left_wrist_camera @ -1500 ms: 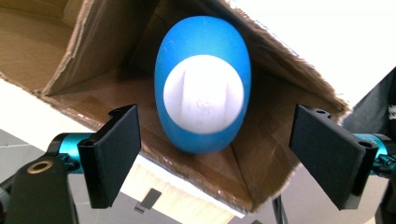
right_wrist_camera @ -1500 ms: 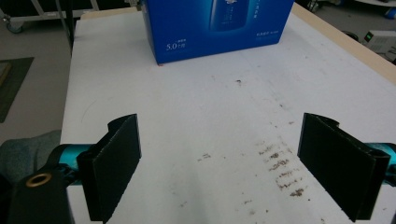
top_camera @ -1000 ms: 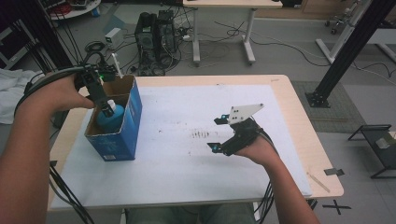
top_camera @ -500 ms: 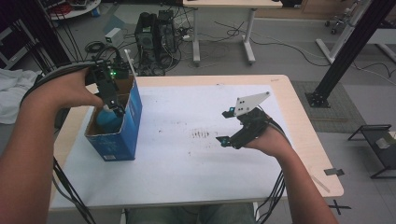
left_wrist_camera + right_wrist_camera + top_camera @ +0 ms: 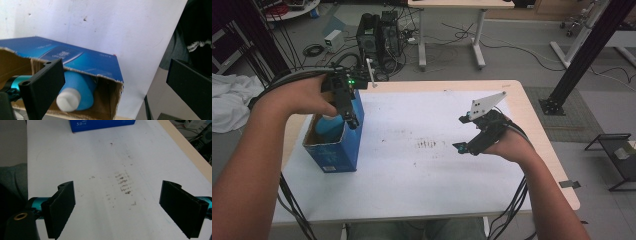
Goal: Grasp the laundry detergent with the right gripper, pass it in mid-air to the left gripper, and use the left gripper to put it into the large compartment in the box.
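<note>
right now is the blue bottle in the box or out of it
In. The blue bottle lies inside the open blue box, white cap toward the opening; the left gripper jaws stand open, off it.

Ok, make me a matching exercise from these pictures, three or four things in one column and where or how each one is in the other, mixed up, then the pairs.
Things:
1. blue bottle
2. blue box
3. left gripper
4. right gripper

Places or states:
A. held over the bare middle of the table, fingers apart, nothing between them
B. lying inside the box, white cap showing
C. standing open-topped at the table's left side
D. above the box's open top, its fingers having just opened, nothing between them

Pairs: 1-B, 2-C, 3-D, 4-A
</note>
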